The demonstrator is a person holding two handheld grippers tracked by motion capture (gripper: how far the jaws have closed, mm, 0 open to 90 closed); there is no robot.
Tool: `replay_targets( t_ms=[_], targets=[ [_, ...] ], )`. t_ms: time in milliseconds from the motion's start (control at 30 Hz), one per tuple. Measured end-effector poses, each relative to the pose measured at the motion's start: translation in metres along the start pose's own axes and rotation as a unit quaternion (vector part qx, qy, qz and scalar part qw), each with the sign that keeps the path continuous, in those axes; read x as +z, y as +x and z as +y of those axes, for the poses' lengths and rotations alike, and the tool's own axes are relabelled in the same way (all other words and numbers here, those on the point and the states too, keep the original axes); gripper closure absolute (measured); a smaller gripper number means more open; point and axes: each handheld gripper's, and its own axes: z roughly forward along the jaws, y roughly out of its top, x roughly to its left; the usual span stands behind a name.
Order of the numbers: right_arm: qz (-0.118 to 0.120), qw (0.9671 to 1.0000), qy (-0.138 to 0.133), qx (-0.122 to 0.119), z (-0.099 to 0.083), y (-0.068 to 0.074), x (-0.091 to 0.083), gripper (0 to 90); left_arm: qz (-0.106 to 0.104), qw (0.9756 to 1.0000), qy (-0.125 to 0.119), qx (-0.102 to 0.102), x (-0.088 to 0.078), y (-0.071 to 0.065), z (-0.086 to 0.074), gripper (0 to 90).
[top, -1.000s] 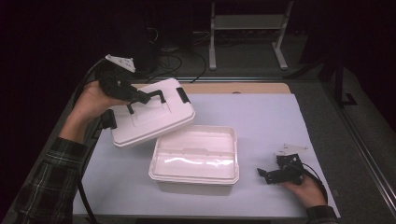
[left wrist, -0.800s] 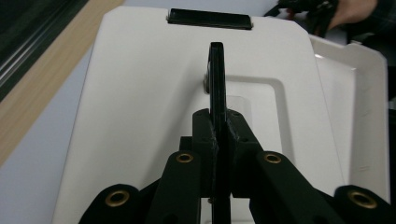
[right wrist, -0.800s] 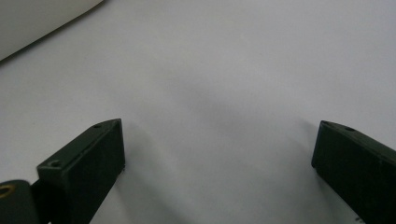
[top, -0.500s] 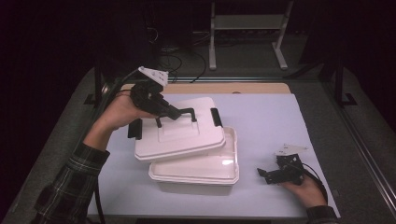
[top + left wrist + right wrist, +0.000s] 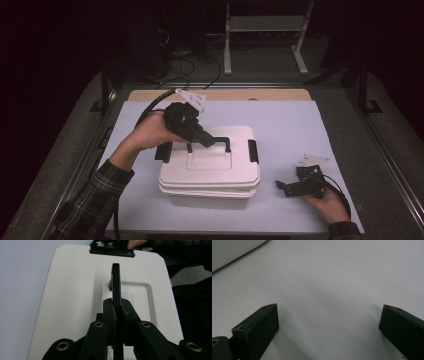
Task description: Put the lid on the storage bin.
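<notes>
High view — left gripper (image 5: 206, 141) on lid handle (image 5: 216, 140)

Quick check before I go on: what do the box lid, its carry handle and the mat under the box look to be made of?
Lid: likely molded plastic, white, smooth matte, with rounded corners and a recessed panel. Handle: black, thin and rigid, probably plastic; the left gripper is shut on it. Mat: pale lavender, flat, matte sheet; paper or vinyl, can't tell.
</notes>
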Motion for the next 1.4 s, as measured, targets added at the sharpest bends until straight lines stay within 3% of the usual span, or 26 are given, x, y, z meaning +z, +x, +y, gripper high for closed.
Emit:
replay_targets(
  t_ms=[167, 367, 600, 633, 933, 1067, 1400],
  targets=[
    [0.0, 1.0, 0.001, 0.001, 0.0, 0.0, 0.0, 2.2, -0.013, 0.9999, -0.002, -0.001, 0.009, 0.0, -0.003, 83.8],
    [0.001, 1.0, 0.001, 0.001, 0.0, 0.0, 0.0, 2.2, -0.01, 0.9998, 0.015, 0.005, 0.011, 0.0, -0.007, 83.8],
    [0.0, 1.0, 0.0, 0.001, 0.0, 0.0, 0.0, 2.2, -0.012, 0.9997, 0.018, 0.005, 0.014, -0.001, -0.01, 83.7],
    [0.001, 1.0, 0.0, 0.001, 0.0, 0.0, 0.0, 2.2, -0.005, 0.9998, 0.018, 0.007, 0.014, -0.001, -0.01, 83.5],
    [0.001, 1.0, 0.001, 0.001, 0.0, 0.0, 0.0, 2.2, 0.048, 0.9988, -0.01, -0.005, -0.009, -0.004, -0.02, 51.9],
    [0.001, 1.0, 0.0, 0.001, 0.0, 0.0, 0.0, 2.2, 0.075, 0.997, -0.014, -0.013, -0.019, -0.01, -0.03, 37.0],
    [0.001, 1.0, 0.001, 0.001, 0.0, 0.0, 0.0, 2.2, 0.138, 0.9894, -0.013, -0.044, -0.042, -0.022, -0.061, 18.6]
  ],
)
